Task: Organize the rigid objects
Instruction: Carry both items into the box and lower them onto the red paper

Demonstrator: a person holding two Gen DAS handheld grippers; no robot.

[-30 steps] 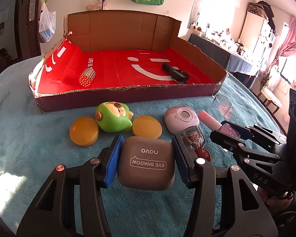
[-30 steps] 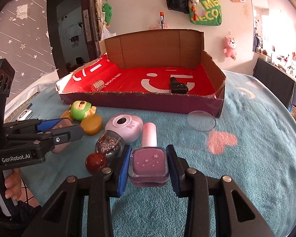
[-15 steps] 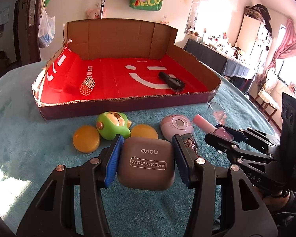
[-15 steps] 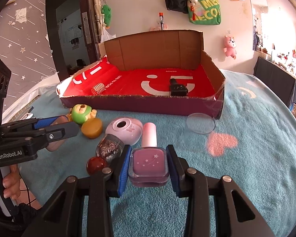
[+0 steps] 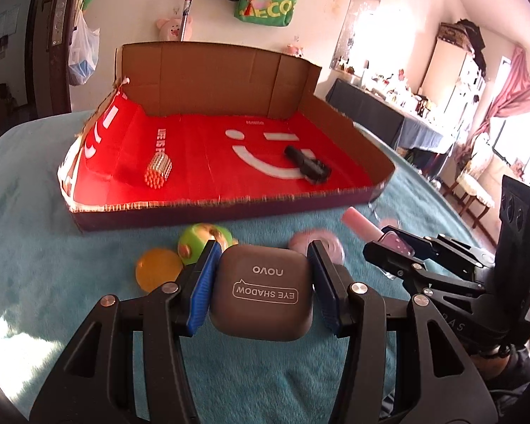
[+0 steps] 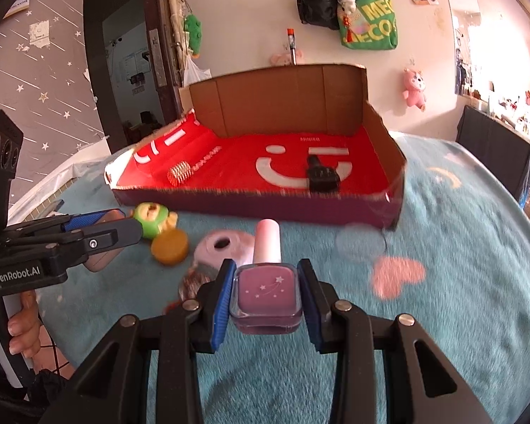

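Now the left gripper (image 5: pixel 261 291) has its jaws clenched on a grey eyeshadow case (image 5: pixel 262 299), held above the teal-covered bench (image 5: pixel 53 265). To its right, the right gripper (image 6: pixel 265 291) grasps a pink nail polish bottle (image 6: pixel 266 288) in its jaws. Beyond both, the cardboard box (image 5: pixel 215 208) holds a hair roller (image 5: pixel 158 169) and a black gadget (image 5: pixel 309 165).

Ahead of my claws the box (image 5: pixel 229 208) has a low front wall and an open top. Its red floor is mostly bare; only a bead roll (image 5: pixel 158 169) lies at the left and a black piece (image 5: pixel 309 166) at the right. Between me and that wall lie a green toy (image 5: pixel 198 243), a yellow disc (image 5: pixel 158 272), a pink case (image 6: pixel 226 247) and a clear lid (image 6: pixel 360 242). The tall back wall (image 5: pixel 212 81) closes the far side.
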